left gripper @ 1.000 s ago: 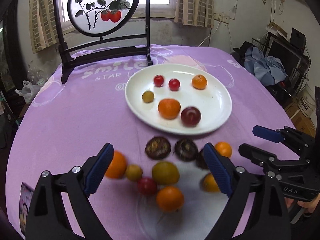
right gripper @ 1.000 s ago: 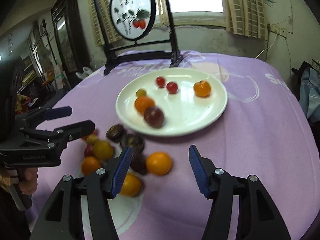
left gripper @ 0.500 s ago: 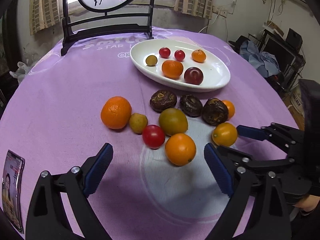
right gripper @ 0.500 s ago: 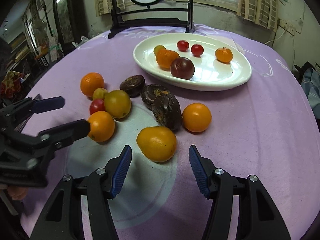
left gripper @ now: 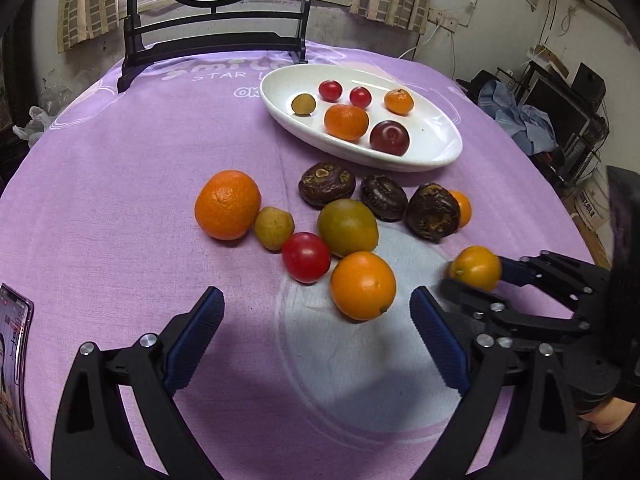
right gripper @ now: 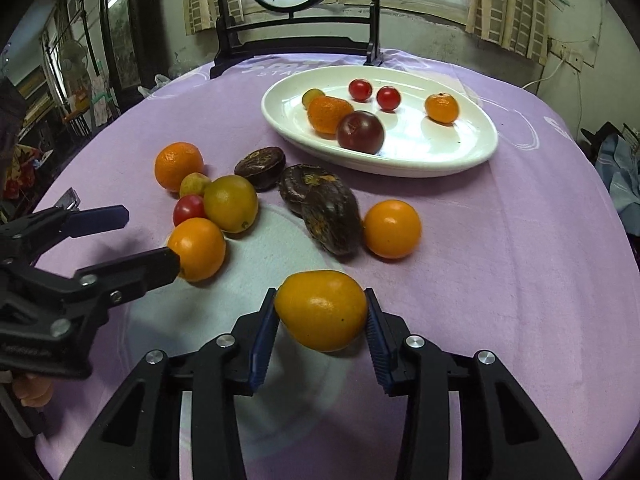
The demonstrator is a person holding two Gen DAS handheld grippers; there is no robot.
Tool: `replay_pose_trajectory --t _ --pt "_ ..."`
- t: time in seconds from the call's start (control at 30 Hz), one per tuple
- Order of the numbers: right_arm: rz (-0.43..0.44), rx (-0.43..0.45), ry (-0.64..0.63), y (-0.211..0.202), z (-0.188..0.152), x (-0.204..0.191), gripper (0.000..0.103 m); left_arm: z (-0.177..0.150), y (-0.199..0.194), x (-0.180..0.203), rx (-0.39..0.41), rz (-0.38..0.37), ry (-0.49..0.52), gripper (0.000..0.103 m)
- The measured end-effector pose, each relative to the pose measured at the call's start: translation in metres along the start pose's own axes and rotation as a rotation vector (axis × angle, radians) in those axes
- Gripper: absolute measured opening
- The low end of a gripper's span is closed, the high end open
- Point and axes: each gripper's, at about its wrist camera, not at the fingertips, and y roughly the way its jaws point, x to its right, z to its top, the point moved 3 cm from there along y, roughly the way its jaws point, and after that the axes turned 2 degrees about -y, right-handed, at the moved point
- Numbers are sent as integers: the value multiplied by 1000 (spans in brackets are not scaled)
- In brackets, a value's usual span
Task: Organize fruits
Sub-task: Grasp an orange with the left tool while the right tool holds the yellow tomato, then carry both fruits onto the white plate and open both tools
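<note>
The right gripper is closing on a yellow-orange fruit lying long side across its jaws, pads at both ends, still on the purple cloth. The left gripper gapes empty. The plate lies beyond, holding six fruits; ten others are loose on the cloth.

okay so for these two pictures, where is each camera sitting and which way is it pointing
Left wrist: rides the left gripper, looking down and forward past open jaws at loose fruit and the white plate.
Right wrist: rides the right gripper, whose jaws are closing on a yellow-orange fruit; fingertips of a hand show.
Shared: plate, fruit cluster, purple tablecloth, each other's gripper.
</note>
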Motion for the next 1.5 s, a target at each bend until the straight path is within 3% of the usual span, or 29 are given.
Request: replay_pose_trajectory --t 0.2,0.33,0.5,0.63,0.7,0.8,1.07,1.3,1.5 --pt "26 22 76 -11 -12 26 42 -2 7 5 -7 32 28 86" --pt "42 55 111 -19 -13 37 42 -6 18 11 -59 44 29 85" --pt "85 67 122 -25 -18 40 42 -5 28 23 -72 82 53 73" --pt "107 70 126 -28 -19 41 42 0 32 32 -65 125 68 52" --pt "110 72 124 -28 -20 41 42 1 31 37 -66 99 77 37" --pt "115 67 117 -27 -21 40 42 -5 28 46 -60 112 124 37" --pt "127 103 138 -35 -20 42 42 -7 -9 44 -27 26 110 37" --pt "146 194 100 -66 11 38 42 44 -39 44 68 22 131 37" --pt "65 215 45 -57 63 49 42 101 -8 40 71 46 101 37"
